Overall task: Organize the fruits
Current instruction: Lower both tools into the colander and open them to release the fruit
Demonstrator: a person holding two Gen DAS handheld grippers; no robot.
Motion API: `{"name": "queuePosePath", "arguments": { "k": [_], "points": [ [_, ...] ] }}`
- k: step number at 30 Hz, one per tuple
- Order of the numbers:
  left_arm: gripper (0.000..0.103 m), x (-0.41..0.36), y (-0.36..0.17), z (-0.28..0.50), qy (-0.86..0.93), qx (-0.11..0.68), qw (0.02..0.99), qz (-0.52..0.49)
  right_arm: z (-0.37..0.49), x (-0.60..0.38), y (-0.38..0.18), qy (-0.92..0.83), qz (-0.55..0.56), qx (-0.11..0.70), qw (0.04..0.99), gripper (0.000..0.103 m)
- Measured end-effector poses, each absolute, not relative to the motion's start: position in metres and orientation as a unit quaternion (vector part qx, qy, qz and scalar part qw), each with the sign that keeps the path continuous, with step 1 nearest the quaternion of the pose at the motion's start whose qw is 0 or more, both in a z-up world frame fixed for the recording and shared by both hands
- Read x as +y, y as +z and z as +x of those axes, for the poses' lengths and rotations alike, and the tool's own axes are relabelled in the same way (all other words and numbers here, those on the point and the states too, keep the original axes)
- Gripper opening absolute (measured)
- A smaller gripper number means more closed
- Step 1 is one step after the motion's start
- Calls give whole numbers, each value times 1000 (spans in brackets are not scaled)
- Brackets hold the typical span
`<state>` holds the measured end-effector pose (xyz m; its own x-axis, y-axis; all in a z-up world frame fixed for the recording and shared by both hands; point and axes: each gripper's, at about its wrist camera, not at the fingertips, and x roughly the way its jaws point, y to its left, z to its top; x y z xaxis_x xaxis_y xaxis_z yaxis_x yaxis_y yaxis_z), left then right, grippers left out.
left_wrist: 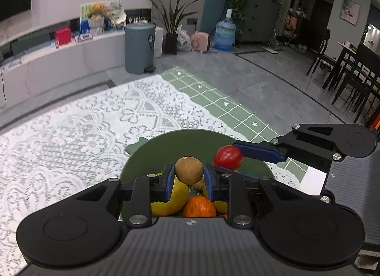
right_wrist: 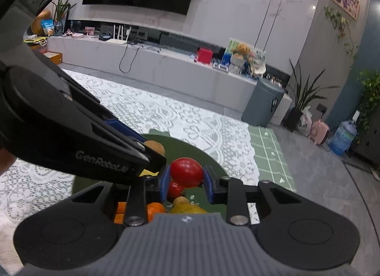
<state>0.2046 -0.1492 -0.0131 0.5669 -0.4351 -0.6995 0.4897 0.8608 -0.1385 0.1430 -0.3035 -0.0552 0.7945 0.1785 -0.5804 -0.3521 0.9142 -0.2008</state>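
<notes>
Left wrist view: left gripper [left_wrist: 188,176] clamped on a small brown round fruit [left_wrist: 188,170], pads pressing both its sides, carried above a dark green plate [left_wrist: 166,147]. Below, at six o'clock of that fruit, a yellow fruit [left_wrist: 172,196] and an orange [left_wrist: 199,207] heaped together. At two o'clock, right gripper [left_wrist: 231,155] reaching in with a red tomato [left_wrist: 228,157].

Right wrist view: right gripper [right_wrist: 186,177] closed snugly on the same red tomato [right_wrist: 186,171], jaws narrow. At six o'clock, a second tomato [right_wrist: 175,189]; at seven, orange pieces [right_wrist: 154,208]; at eleven, the left gripper's black finger with the brown fruit [right_wrist: 155,147] peeping past it.

Probably mid-carry over the plate. Best done by keeping both grips firm yet gentle, holding the grippers apart to avoid knocking, lowering near the pile before release.
</notes>
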Motion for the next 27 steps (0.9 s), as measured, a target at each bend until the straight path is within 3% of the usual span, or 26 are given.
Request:
{"name": "queuePosePath", "arguments": {
  "k": [27],
  "points": [
    [30,-158,-50,255,-267,444,855,16,201,-306,-101,137,-142,380,904,29]
  ]
}}
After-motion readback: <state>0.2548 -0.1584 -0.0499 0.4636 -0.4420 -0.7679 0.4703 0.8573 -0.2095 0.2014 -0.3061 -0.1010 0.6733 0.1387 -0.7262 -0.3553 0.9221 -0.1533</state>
